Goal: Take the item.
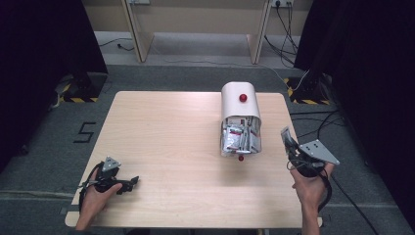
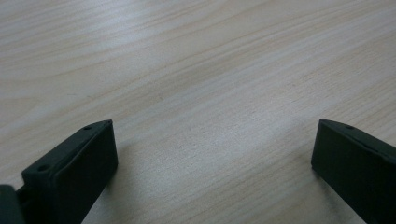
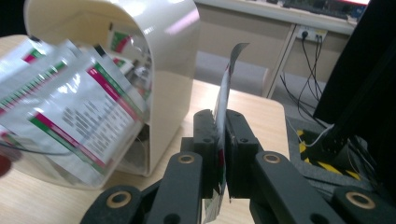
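A cream curved-top box (image 1: 240, 105) stands on the table right of centre, with a red knob (image 1: 242, 97) on top. Its clear front flap hangs open and several silver sachets (image 1: 239, 137) with red and green print spill against it. In the right gripper view the same box (image 3: 154, 56) and sachets (image 3: 74, 112) sit to the left. My right gripper (image 1: 289, 142) hovers off the table's right edge, shut on one silver sachet (image 3: 223, 100) held edge-on and upright. My left gripper (image 1: 131, 183) rests low at the table's front left, open, with bare wood between its fingers (image 2: 79, 163).
The wooden table (image 1: 166, 147) has wide bare room left of the box. Beyond the far edge stand pale desk legs (image 1: 139, 34) and loose cables (image 1: 288, 29) on the floor. Black and yellow striped bases (image 1: 303, 95) sit at both far corners.
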Tool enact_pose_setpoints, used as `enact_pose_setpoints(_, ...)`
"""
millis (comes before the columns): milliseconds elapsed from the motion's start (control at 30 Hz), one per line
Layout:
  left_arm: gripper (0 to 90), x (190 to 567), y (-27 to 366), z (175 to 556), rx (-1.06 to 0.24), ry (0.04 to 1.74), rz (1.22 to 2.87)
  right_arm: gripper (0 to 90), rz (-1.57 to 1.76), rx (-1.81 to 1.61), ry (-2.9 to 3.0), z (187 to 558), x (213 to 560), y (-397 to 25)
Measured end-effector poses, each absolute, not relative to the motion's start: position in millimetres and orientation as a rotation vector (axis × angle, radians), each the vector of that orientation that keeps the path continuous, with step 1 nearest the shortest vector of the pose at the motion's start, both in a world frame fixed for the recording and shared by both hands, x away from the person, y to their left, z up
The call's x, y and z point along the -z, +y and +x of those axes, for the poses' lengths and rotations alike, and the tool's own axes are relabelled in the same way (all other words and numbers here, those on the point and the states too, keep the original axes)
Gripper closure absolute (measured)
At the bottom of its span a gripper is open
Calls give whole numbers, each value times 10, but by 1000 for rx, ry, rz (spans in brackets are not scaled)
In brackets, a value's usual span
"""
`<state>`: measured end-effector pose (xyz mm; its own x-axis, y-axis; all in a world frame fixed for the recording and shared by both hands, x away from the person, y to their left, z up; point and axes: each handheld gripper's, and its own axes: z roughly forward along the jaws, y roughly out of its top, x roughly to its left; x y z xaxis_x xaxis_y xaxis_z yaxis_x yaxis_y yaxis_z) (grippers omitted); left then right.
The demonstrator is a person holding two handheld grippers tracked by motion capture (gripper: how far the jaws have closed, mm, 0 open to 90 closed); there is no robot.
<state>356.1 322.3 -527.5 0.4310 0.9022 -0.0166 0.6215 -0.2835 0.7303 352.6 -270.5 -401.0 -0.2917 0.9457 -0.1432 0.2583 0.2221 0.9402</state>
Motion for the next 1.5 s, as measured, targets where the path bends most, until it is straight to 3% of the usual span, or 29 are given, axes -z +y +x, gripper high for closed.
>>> enact_pose_setpoints(1500,0,5274,3226,3558,-535,1281,2015,852,1229,-1017,1851,3821,4583,-2739)
